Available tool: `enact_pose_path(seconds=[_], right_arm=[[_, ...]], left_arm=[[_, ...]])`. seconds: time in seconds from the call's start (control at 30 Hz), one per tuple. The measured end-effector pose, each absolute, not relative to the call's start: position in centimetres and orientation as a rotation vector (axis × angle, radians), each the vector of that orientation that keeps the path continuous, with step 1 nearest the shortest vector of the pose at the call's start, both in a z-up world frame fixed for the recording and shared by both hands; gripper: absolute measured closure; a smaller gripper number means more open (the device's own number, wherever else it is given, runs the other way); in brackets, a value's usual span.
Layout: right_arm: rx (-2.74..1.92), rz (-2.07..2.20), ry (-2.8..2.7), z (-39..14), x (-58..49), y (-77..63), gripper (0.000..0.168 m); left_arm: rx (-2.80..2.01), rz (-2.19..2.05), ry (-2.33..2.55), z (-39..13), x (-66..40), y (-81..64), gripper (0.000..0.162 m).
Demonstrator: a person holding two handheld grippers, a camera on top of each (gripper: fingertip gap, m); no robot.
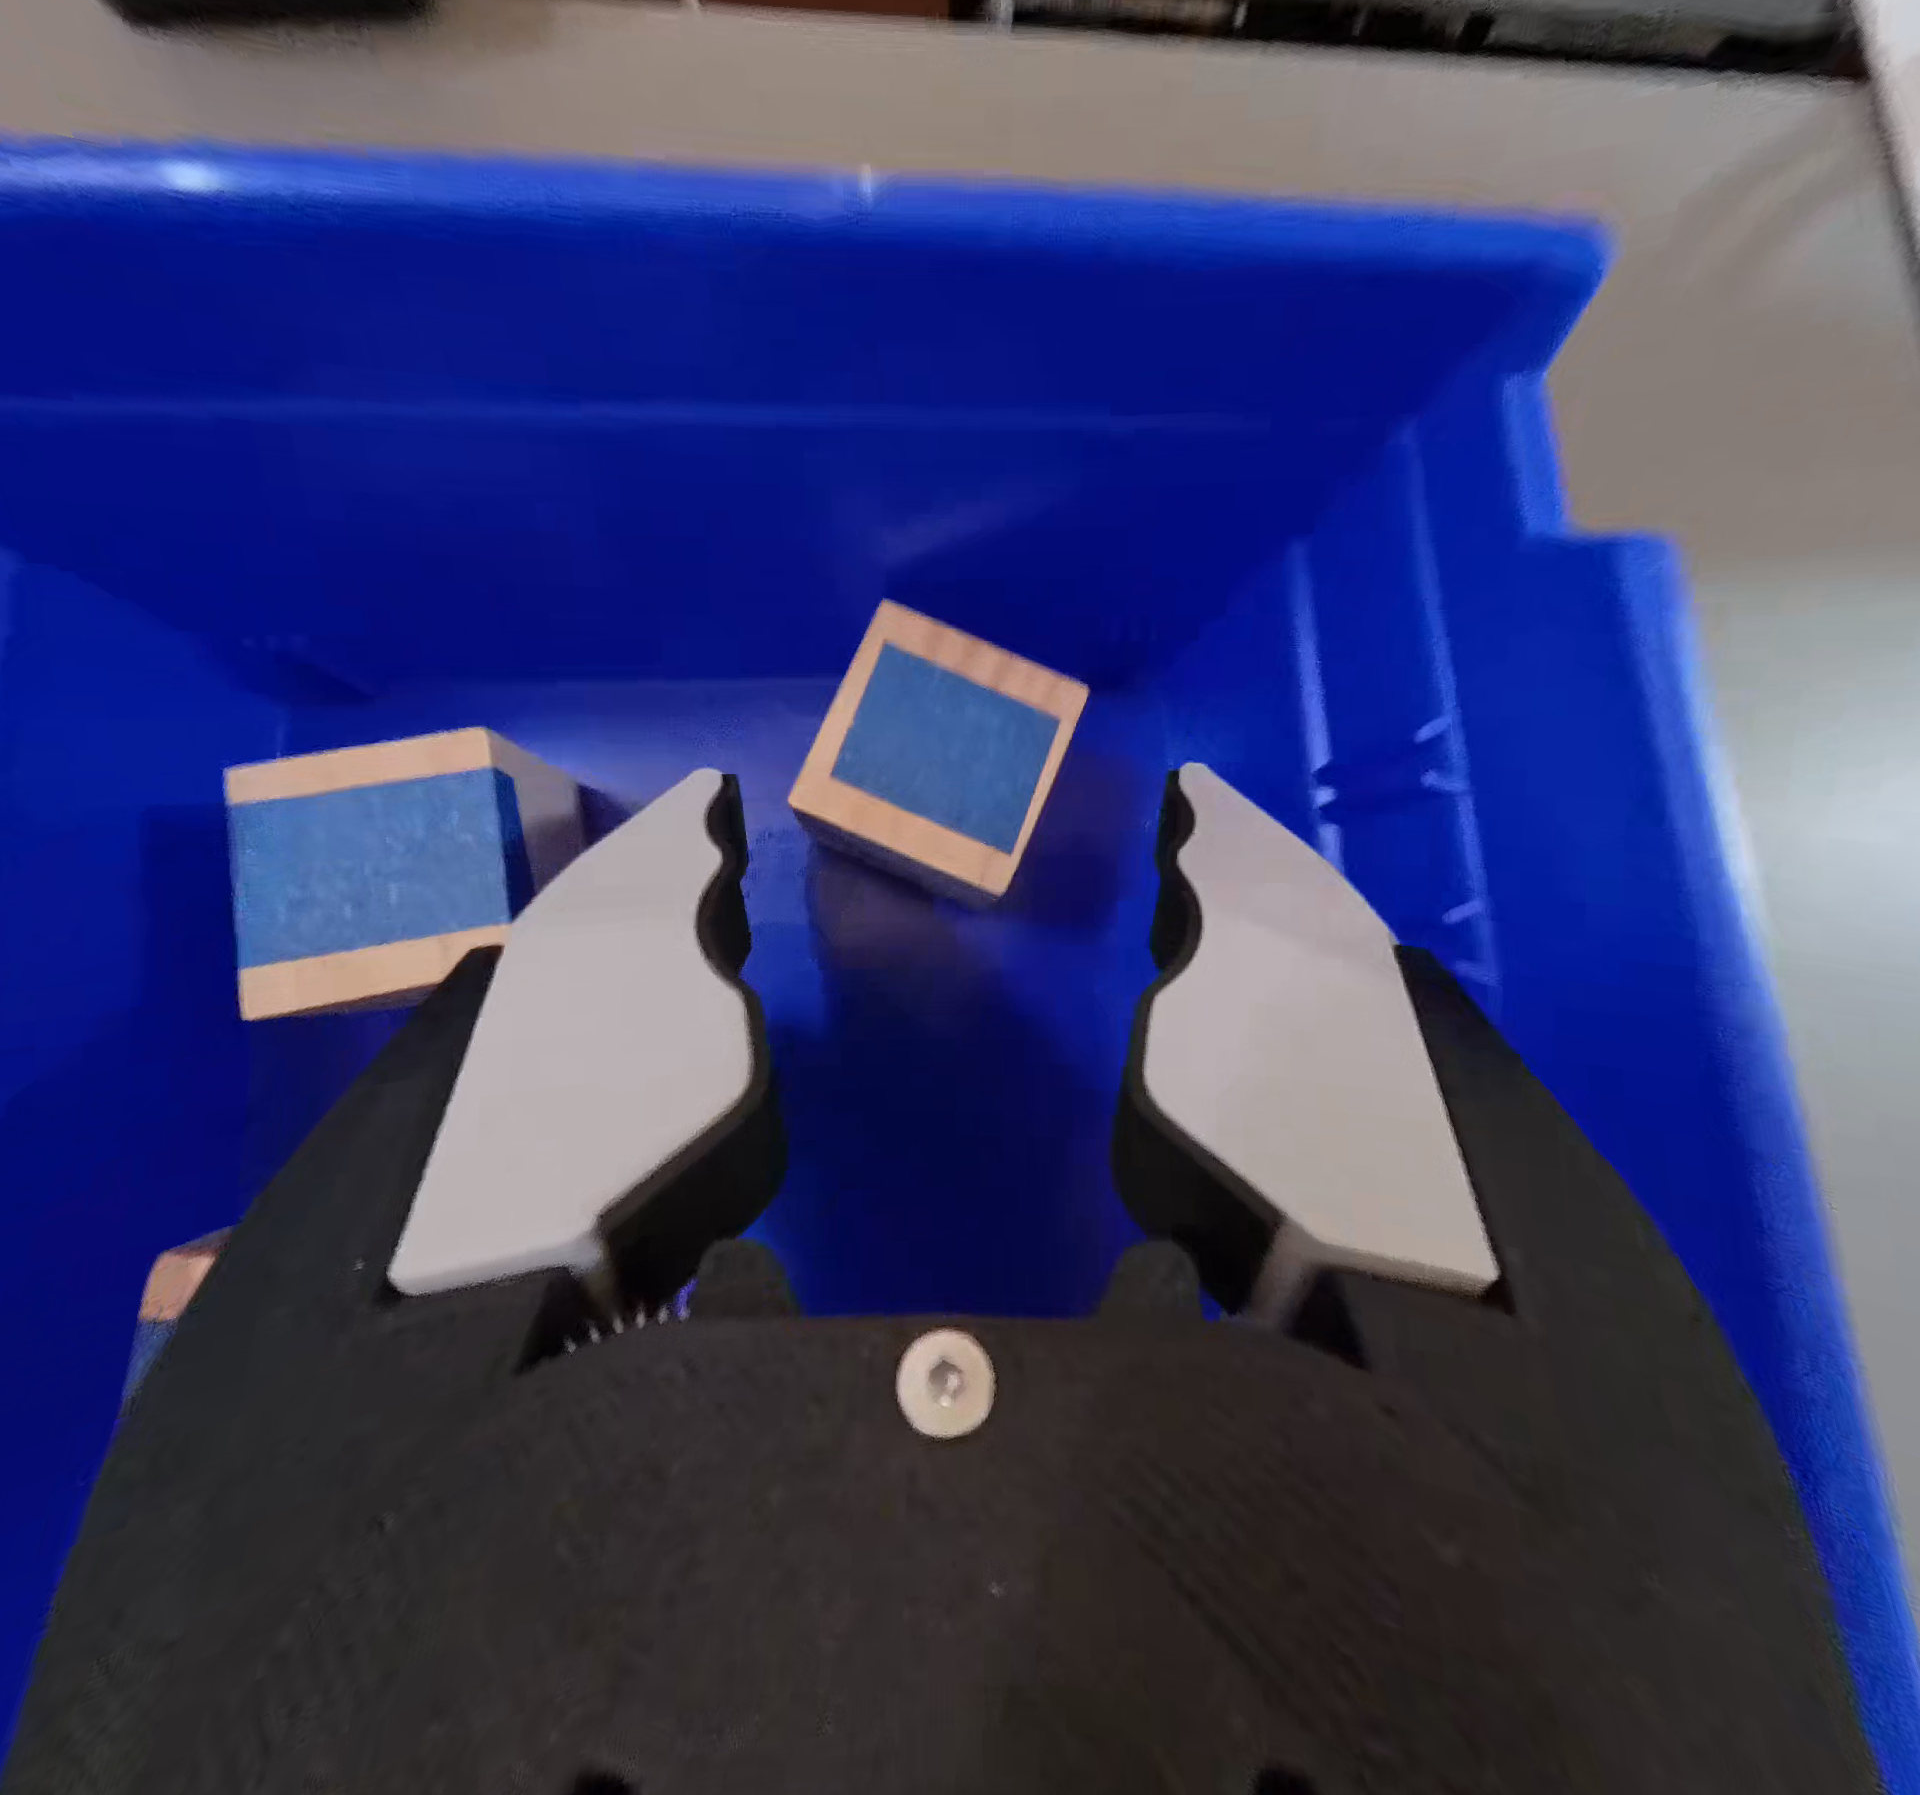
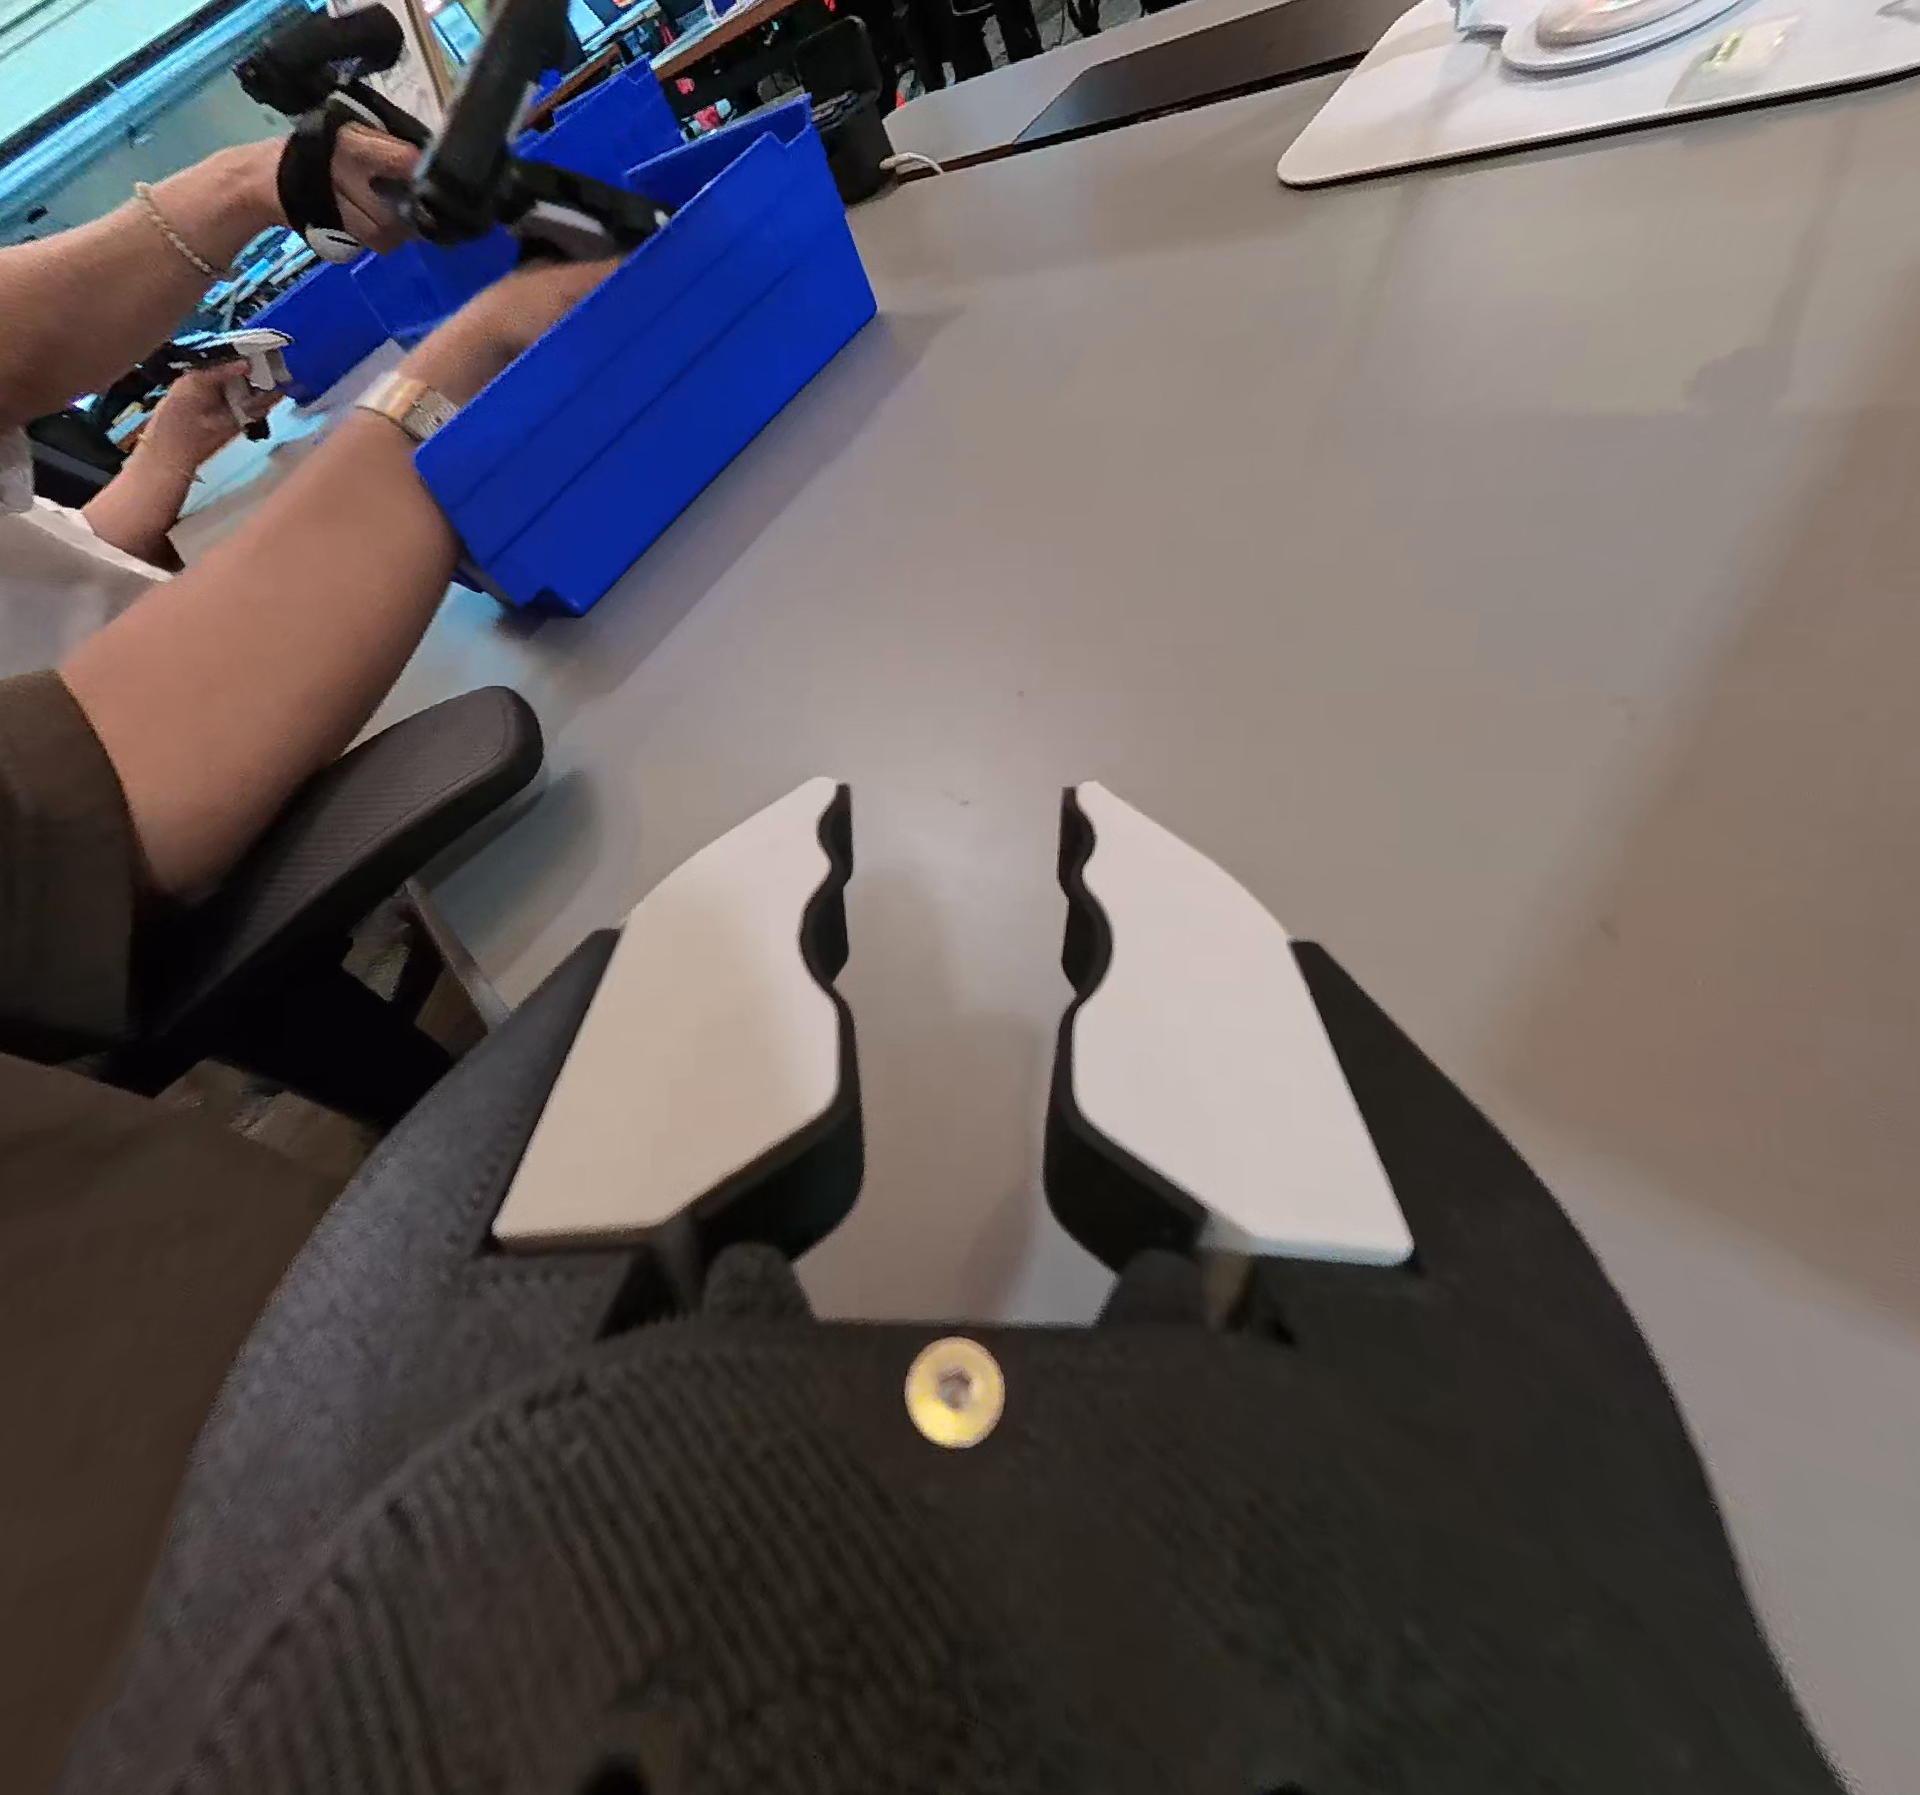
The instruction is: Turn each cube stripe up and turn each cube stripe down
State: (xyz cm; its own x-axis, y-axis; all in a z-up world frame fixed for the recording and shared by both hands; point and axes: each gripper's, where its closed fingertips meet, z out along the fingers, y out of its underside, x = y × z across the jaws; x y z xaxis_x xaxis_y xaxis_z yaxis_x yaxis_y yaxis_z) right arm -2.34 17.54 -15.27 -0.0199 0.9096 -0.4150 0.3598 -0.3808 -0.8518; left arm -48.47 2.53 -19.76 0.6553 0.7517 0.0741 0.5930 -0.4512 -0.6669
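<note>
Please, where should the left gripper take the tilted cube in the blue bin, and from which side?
Probably on two opposite bare wood side faces of the tilted cube, coming from above with the open left gripper turned to match its rotated edges. Its blue face points up, and free floor of the blue bin surrounds it.

Bright even indoor light, soft shadows, motion blur (strongest at edges), wide-angle bending at the borders
</note>
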Motion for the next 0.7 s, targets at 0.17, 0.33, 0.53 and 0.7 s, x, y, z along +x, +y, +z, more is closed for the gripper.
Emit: enact_pose_path(seconds=[0.17,0.33,0.53,0.7], right_arm=[[-1.752,1.436,-1.339,-15.1,-2.5,17.2,0.129],[-1.729,1.427,-1.372,-15.0,-2.6,17.0,0.129],[-1.729,1.456,-1.386,-15.1,-3.0,16.8,0.13],[-1.685,1.485,-1.398,-14.5,-3.6,17.0,0.129]], left_arm=[[-2.252,0.403,-0.937,-20.3,-48.3,2.3,0.115],[-2.088,0.494,-0.943,-15.2,-48.8,1.6,0.116],[-1.72,0.313,-0.87,-5.9,-46.6,2.6,0.116],[-1.472,-0.102,-0.62,1.6,-39.6,6.5,0.117]])
